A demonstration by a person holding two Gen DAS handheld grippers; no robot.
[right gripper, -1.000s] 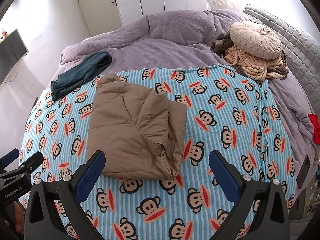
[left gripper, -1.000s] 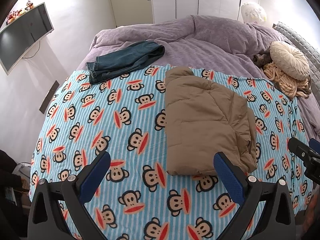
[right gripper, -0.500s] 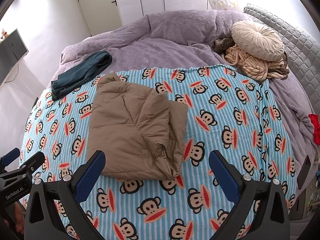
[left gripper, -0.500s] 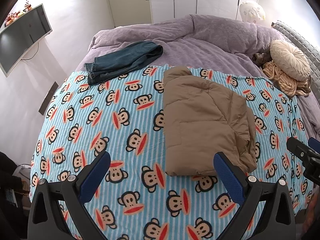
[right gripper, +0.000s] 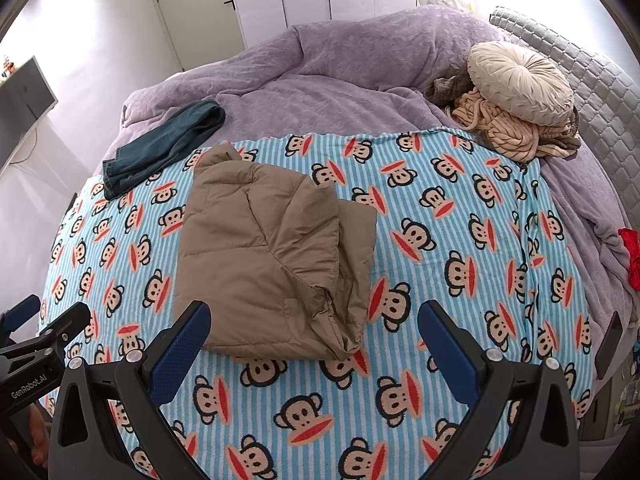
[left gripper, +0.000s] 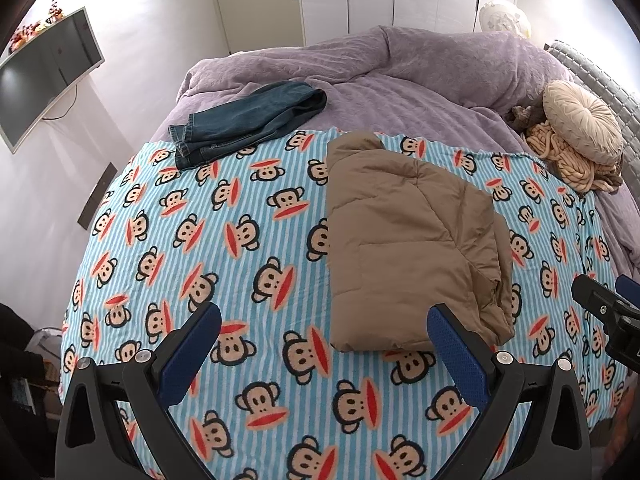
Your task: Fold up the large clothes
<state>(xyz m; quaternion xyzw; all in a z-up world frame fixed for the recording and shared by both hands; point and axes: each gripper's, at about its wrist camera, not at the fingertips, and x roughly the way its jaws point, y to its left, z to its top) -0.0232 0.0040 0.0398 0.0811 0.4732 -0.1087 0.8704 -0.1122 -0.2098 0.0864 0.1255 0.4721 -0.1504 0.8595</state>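
A tan puffy jacket lies folded into a rough rectangle on the blue striped monkey-print blanket; it also shows in the right wrist view. My left gripper is open and empty, above the blanket just in front of the jacket's near edge. My right gripper is open and empty, above the jacket's near right corner. Each gripper's tip shows at the edge of the other's view.
Folded blue jeans lie at the blanket's far left edge. A purple duvet covers the far bed. A cream round cushion and knit throw sit far right. A monitor hangs on the left wall.
Both grippers have drifted back slightly from the jacket. The jacket and jeans have not moved.
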